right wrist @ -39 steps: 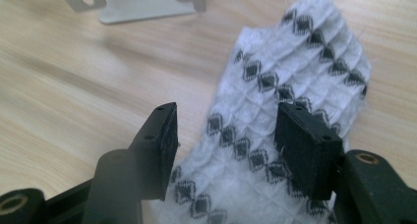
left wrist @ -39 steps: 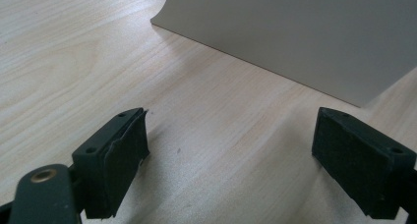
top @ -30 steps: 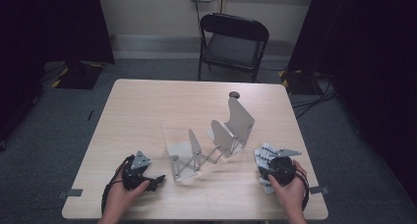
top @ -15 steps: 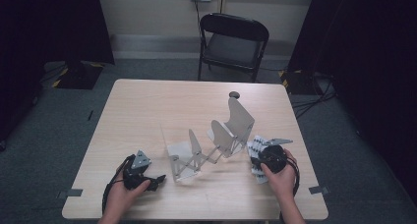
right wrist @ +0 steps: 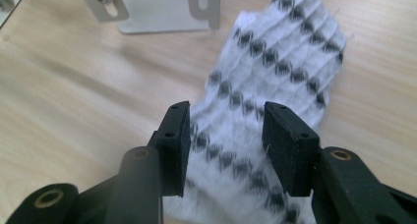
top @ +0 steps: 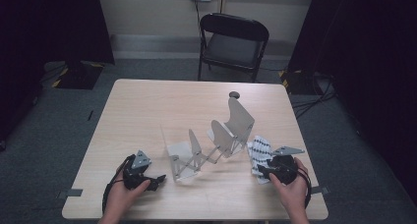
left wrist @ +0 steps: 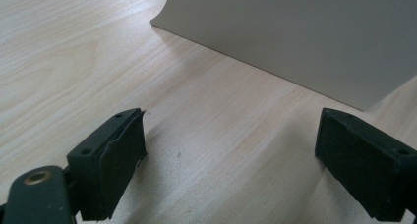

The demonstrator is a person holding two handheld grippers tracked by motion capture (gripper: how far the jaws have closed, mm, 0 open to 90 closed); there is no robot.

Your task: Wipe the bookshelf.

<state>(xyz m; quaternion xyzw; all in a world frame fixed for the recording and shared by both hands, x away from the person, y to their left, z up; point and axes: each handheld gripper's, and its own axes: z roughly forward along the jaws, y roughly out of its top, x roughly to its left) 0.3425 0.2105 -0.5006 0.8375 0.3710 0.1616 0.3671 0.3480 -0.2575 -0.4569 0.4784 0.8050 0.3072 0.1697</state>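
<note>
Right tongs nearer, wooden table

Dim room, evenly lit table, soft shadows, slightly blurred close-ups

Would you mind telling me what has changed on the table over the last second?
The right gripper has shifted left, further over the white patterned cloth, and its jaws have just been opening; the cloth lies between them, with no pad visibly pressing on it. The left gripper stayed put, open over bare table. The folding metal rack and the cloth look unmoved.
</note>
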